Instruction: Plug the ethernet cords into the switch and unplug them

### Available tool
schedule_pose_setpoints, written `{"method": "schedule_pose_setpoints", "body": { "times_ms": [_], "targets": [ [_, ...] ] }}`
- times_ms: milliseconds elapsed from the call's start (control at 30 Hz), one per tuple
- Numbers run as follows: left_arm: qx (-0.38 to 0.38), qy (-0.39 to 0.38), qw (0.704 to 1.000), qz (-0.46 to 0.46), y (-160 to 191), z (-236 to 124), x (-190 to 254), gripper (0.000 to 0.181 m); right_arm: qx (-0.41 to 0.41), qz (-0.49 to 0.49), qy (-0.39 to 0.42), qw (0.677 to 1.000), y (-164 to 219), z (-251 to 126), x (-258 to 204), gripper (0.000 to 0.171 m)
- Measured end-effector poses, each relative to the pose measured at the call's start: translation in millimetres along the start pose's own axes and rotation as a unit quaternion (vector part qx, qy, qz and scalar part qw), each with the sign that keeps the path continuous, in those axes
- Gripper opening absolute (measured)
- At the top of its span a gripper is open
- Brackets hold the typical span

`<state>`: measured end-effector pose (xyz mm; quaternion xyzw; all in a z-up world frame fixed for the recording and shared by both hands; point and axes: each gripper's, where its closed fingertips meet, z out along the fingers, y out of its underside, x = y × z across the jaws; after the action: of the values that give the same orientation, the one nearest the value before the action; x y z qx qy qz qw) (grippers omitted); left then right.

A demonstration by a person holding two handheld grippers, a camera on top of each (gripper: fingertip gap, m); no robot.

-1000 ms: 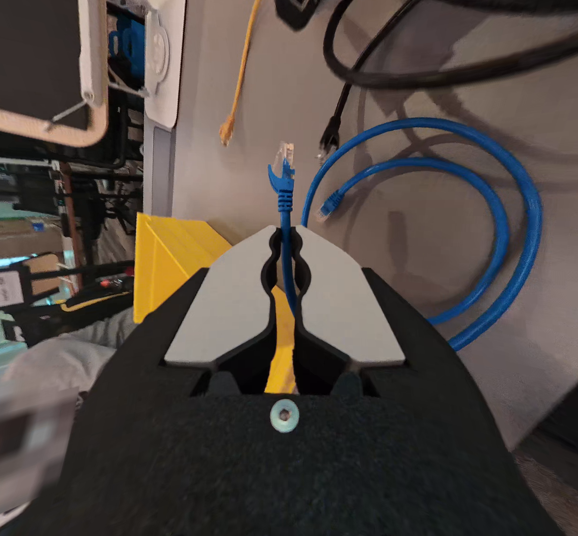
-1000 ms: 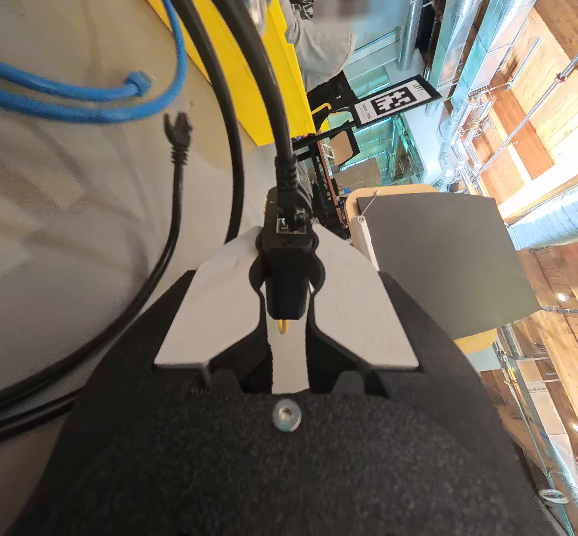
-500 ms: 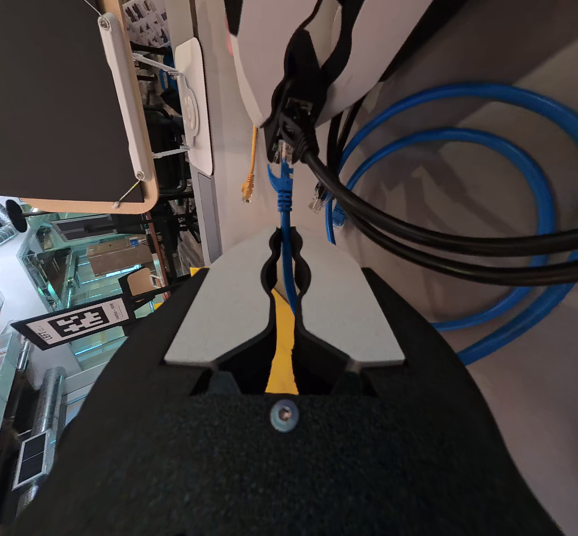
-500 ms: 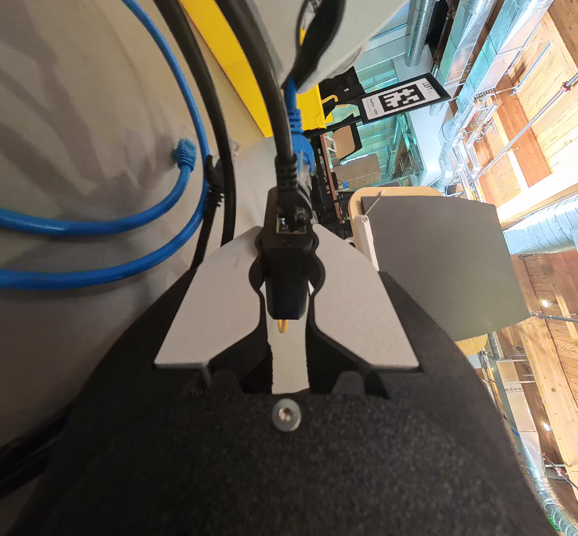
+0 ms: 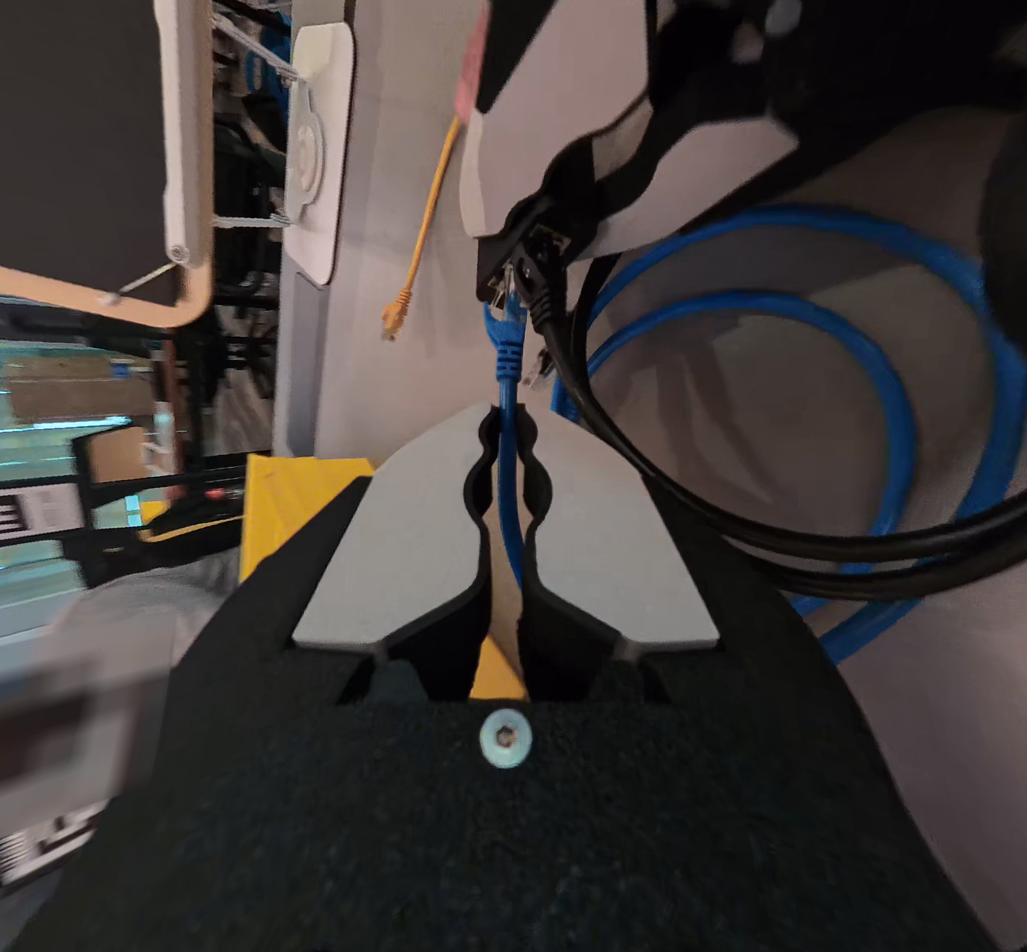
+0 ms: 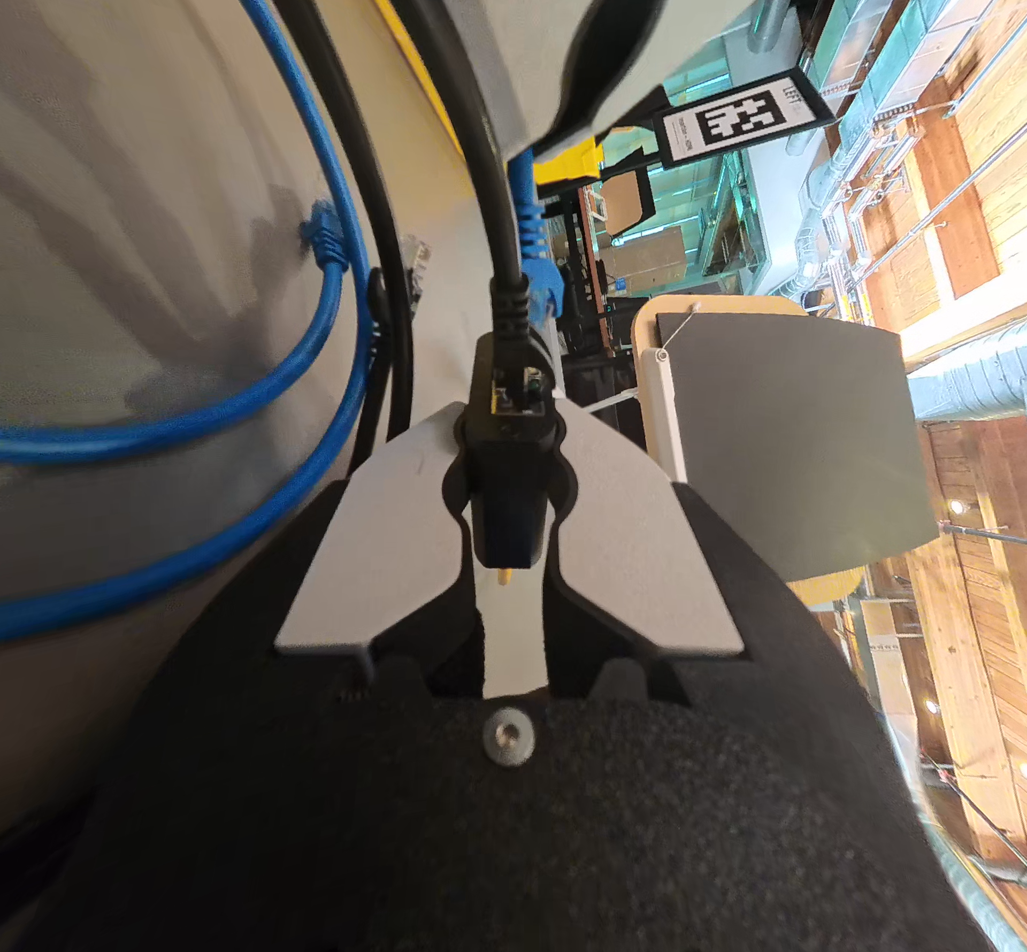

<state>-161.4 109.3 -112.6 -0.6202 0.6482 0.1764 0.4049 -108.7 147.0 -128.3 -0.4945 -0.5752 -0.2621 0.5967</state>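
In the left wrist view we are finding the left gripper point(image 5: 507, 425) closed on the thin blue ethernet cord point(image 5: 508, 458), which is running straight out between the grey finger pads point(image 5: 422, 525) along the jaw line. Just past the fingertips the cord is ending in its blue-booted clear plug point(image 5: 504, 314), pointing directly away from us. The plug's clear tip is meeting the face of the small black switch point(image 5: 533, 253); whether it is seated or only touching at the port mouth we cannot tell, as this region is blurred.

The right gripper point(image 5: 600, 186) is coming in from the far right and is clamped on that switch, ports turned back toward the left gripper. From its own wrist view, the right gripper point(image 6: 508, 414) is gripping the switch point(image 6: 508, 458) by its sides, with a thick black cable point(image 6: 489, 147) already occupying one port and the blue plug point(image 6: 542, 286) sitting at the switch's far-right edge.

We are judging the governing relation as follows: plug axis and port axis are nearly in line, so any further travel should be a straight push away along the left jaws.

Beyond, a loose blue loop point(image 5: 889, 369) and a thin orange cord point(image 5: 428, 219) are lying unused on the grey tabletop point(image 5: 833, 481).
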Motion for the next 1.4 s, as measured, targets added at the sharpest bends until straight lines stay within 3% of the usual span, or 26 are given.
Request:
{"method": "schedule_pose_setpoints", "body": {
  "times_ms": [200, 500, 600, 733, 800, 967, 1033, 1067, 1167, 1233, 1333, 1400],
  "targets": [
    [0.068, 0.098, 0.979, -0.164, -6.2, 4.3, 2.0, 0.005, -0.015, 0.005, 0.011, 1.0, 6.2, 2.4, 2.9, 0.024],
    [0.172, 0.287, 0.862, -0.38, -8.5, 12.5, 13.4, 0.006, -0.005, 0.023, 0.015, 1.0, 6.5, 1.0, 7.4, 0.024],
    [0.2, 0.359, 0.8, -0.436, -12.1, 6.4, 17.6, 0.006, 0.013, 0.021, 0.024, 0.999, 1.7, -2.1, 10.5, 0.024],
    [0.252, 0.49, 0.652, -0.521, -21.7, -10.9, 12.3, 0.013, 0.034, 0.025, 0.036, 0.998, -6.8, -6.1, 15.0, 0.024],
    [0.245, 0.521, 0.622, -0.531, -20.2, -10.9, 16.8, 0.011, 0.037, 0.023, 0.04, 0.998, -8.3, -7.0, 15.9, 0.024],
    [0.241, 0.512, 0.624, -0.539, -15.3, -8.3, 20.1, 0.009, 0.032, 0.021, 0.036, 0.999, -4.2, -6.5, 14.7, 0.024],
    [0.244, 0.495, 0.643, -0.531, -12.1, -9.9, 15.9, 0.009, 0.031, 0.018, 0.038, 0.999, -2.8, -6.5, 15.5, 0.024],
    [0.242, 0.476, 0.666, -0.521, -9.2, -9.3, 13.4, 0.009, 0.032, 0.019, 0.041, 0.998, -2.7, -6.9, 16.9, 0.024],
    [0.216, 0.38, 0.787, -0.436, 1.0, -3.9, 9.9, 0.009, 0.03, 0.02, 0.044, 0.998, -3.2, -6.9, 18.4, 0.024],
    [0.217, 0.338, 0.845, -0.354, -4.5, -11.7, 11.0, 0.009, 0.029, 0.011, 0.04, 0.999, -5.8, -6.1, 15.4, 0.024],
    [0.175, 0.286, 0.898, -0.286, -5.3, -10.0, 12.1, 0.009, 0.04, 0.003, 0.035, 0.999, -14.4, -6.8, 11.5, 0.024],
    [0.152, 0.282, 0.905, -0.28, -4.6, -7.4, 13.1, 0.009, 0.038, -0.002, 0.035, 0.999, -16.5, -6.4, 10.0, 0.024]
  ]
}}
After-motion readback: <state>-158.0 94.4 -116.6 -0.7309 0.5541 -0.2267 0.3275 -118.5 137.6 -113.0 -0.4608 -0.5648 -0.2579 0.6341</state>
